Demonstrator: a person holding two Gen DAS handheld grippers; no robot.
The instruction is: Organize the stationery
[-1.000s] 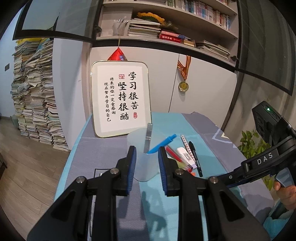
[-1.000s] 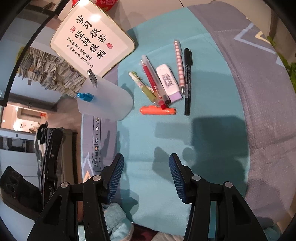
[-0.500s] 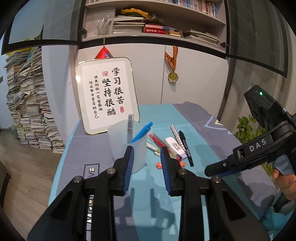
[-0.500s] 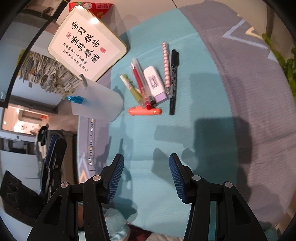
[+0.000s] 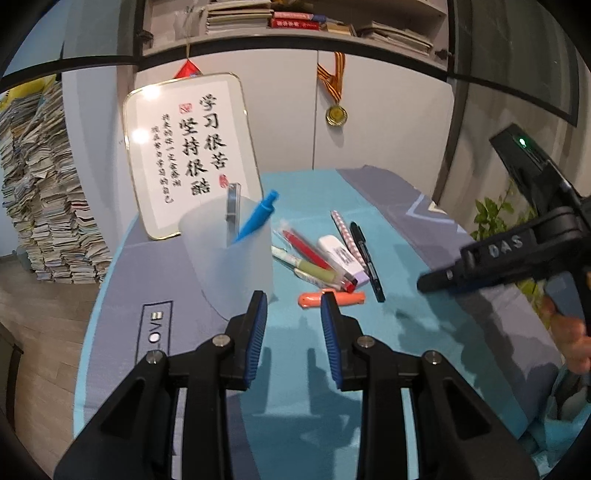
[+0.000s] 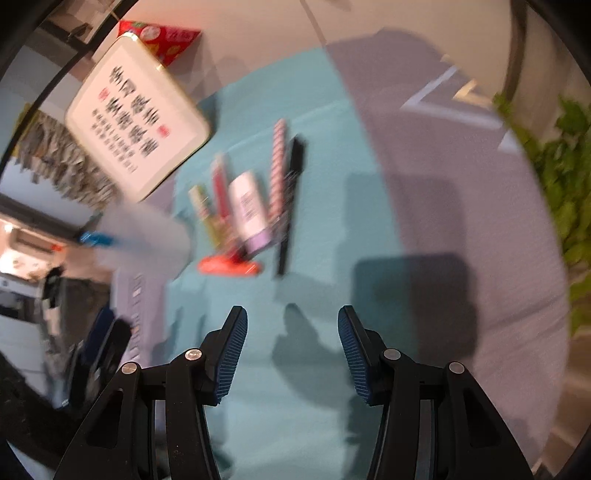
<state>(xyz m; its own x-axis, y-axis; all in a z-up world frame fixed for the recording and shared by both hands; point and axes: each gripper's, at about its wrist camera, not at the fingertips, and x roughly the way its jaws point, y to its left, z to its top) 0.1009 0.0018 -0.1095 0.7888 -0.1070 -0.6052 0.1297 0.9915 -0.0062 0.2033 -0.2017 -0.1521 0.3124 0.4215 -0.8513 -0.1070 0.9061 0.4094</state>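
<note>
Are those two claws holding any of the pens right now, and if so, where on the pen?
Nothing is held. The left claw and the right claw both stand open with only air between them, above the cloth, short of the orange pen.

White cabinets (image 5: pixel 384 110) under bookshelves (image 5: pixel 295 22), wooden floor (image 5: pixel 33 339), stacked papers (image 5: pixel 40 192) left.

**Right wrist view: stationery spread on teal cloth**

Blurred frame. Right gripper (image 6: pixel 292 317), black with blue ribbed pads, jaws parted and empty above a teal and grey tablecloth (image 6: pixel 424 184). Beyond: translucent frosted plastic cup (image 6: pixel 147 240) holding a blue pen (image 6: pixel 96 238); an orange pen-shaped item (image 6: pixel 229 266) lying crosswise; side by side, a green pen (image 6: pixel 205 210), red pen (image 6: pixel 221 192), white-and-lilac correction tape (image 6: pixel 248 206), pink striped pen (image 6: pixel 277 170) and black marker (image 6: pixel 290 199). Gold-framed white calligraphy board (image 6: pixel 136 122) at the far edge.
</note>
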